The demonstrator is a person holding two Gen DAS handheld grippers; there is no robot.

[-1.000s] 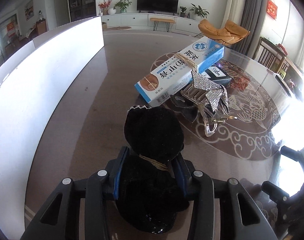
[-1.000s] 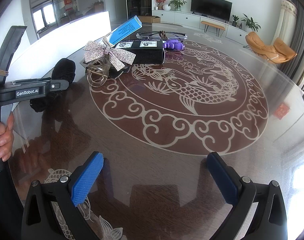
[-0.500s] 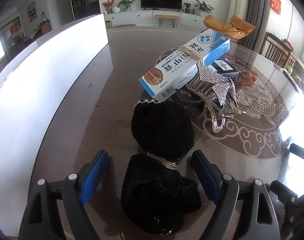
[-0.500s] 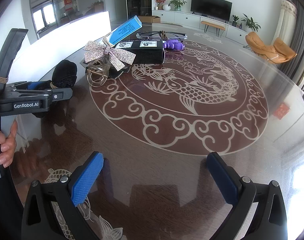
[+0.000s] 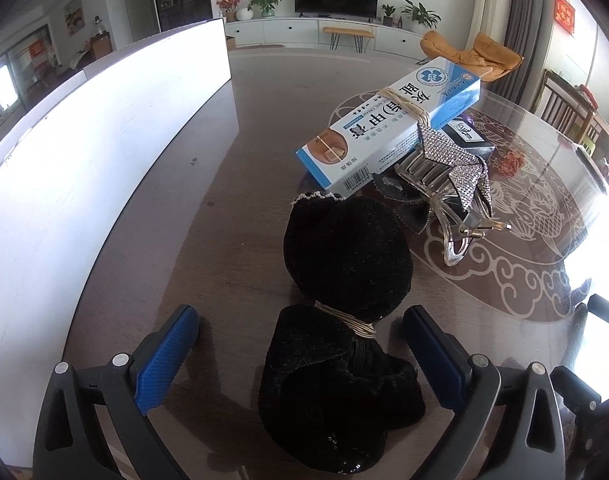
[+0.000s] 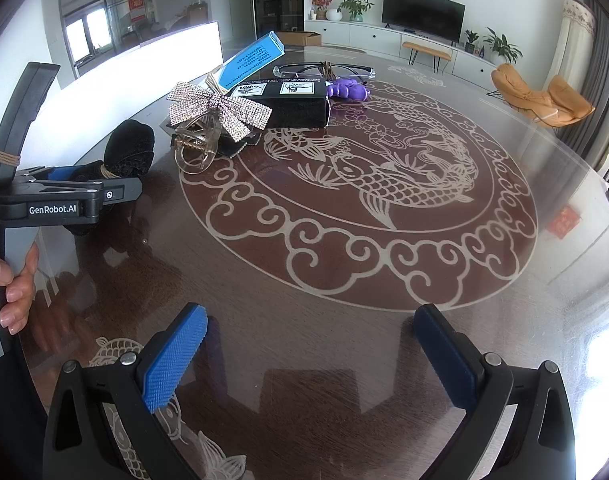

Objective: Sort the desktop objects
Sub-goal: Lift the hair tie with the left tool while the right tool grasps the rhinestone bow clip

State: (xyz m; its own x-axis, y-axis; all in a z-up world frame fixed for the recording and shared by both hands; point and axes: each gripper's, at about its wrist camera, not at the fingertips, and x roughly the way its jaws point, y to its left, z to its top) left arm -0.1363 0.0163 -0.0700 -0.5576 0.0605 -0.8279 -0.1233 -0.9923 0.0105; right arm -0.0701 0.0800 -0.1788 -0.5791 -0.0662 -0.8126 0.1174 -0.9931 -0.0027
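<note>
A black velvet bow tied with a gold band lies on the table between the open fingers of my left gripper; the fingers do not touch it. It also shows in the right wrist view. Beyond it lie a blue-and-white box, a clear hair claw with a rhinestone bow and a black box. My right gripper is open and empty over bare table. My left gripper also shows there.
A white panel runs along the table's left side. Glasses and a purple item lie behind the black box. The round table has a fish pattern under glass. A hand holds the left gripper.
My left gripper was shut on the black bow a second ago; it has opened and drawn back slightly, leaving the bow on the table. The right gripper has not moved.
</note>
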